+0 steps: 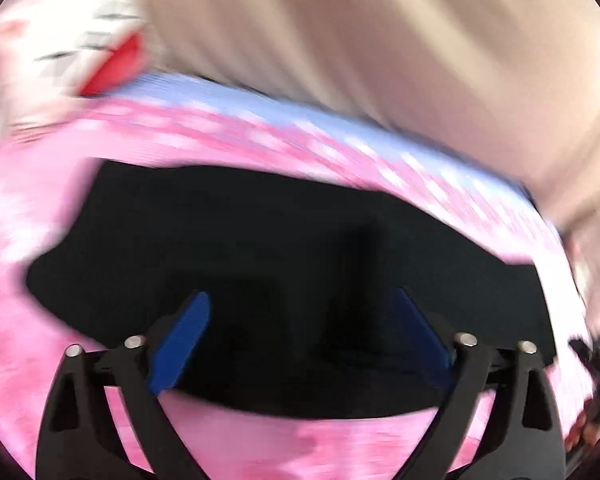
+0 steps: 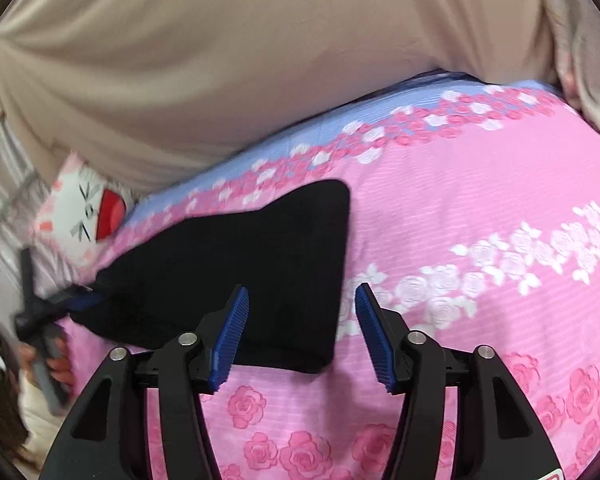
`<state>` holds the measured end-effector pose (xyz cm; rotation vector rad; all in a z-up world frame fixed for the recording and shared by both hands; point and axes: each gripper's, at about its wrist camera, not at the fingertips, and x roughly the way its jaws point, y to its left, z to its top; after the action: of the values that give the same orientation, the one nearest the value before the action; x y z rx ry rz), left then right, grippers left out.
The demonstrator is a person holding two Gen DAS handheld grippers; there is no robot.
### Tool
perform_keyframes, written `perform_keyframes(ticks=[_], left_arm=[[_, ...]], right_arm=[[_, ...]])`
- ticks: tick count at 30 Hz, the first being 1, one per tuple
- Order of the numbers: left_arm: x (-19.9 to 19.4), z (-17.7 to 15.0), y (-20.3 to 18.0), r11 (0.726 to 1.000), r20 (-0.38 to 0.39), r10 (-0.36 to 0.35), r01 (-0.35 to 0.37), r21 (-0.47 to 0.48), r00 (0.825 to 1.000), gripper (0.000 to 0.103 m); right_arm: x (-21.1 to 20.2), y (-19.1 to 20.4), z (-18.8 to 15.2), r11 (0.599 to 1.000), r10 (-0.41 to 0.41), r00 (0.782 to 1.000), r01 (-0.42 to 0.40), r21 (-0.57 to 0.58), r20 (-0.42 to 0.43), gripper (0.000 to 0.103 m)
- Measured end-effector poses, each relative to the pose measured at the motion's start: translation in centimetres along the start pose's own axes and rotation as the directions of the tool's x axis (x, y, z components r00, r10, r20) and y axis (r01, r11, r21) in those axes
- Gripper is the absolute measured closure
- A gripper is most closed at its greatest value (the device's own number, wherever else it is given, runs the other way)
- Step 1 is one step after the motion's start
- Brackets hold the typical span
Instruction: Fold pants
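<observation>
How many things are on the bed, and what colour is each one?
Black pants: 1
Pink rose bedsheet, with a blue strip along one edge: 1
Beige cloth heaped at the far side: 1
White cat-face pillow with red and black marks: 1
Grippers with blue pads, left gripper and right gripper: 2
Total: 6

Black right gripper (image 2: 302, 300), blue ribbed pads (image 2: 236, 320), silver pivot screws (image 2: 187, 338).
</observation>
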<state>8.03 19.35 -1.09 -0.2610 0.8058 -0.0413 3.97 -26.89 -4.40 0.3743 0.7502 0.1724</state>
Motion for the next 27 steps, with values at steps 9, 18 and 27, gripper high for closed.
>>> perform_keyframes(ticks=[9, 18, 27], left_arm=[[0.2, -2.4, 15.9, 0.876, -0.102, 0.012, -0.06, -0.479, 0.995, 0.012], [3.3, 0.3, 14.8, 0.903, -0.024, 0.167, -0.162, -0.398, 0.986, 0.039], [1.5, 2.5, 13.4, 0.927, 0.035, -0.026, 0.038, -0.373, 0.999, 0.081]], right_arm=[[5.7, 0.4, -0.3, 0.997, -0.038, 0.993, 0.046, 0.066, -0.111, 0.036], [7.7, 0.8, -0.5, 0.989, 0.035, 0.996, -0.022, 0.146, -0.086, 0.047], [1.0, 1.7, 2.6, 0.986, 0.106, 0.994, -0.11, 0.128, 0.041, 0.087]])
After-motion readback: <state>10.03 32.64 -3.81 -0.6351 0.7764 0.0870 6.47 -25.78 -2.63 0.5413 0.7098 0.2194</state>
